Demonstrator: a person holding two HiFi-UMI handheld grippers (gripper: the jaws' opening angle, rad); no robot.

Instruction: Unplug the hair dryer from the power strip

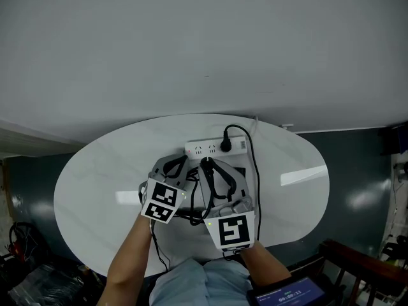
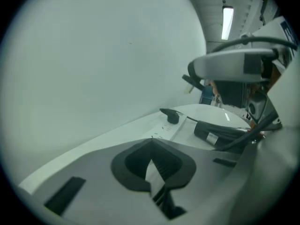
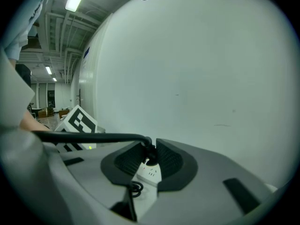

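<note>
Left gripper: jaws all but together, tips at the power strip's left end.
Right gripper: clamped on hair dryer plug, apparently just clear of the sockets, near the table's far edge.
Risk: a slack left-hand hold lets the strip lift, tugging the neighbouring plug.

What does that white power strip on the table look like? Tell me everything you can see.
The power strip is a long white bar, plastic by its look, lying flat near the far edge of the table, along the wall. Its sockets face up. One black plug sits in it toward the right, cord curving back toward the person. The right claw grips a second black plug just above it; whether they touch is unclear.
</note>
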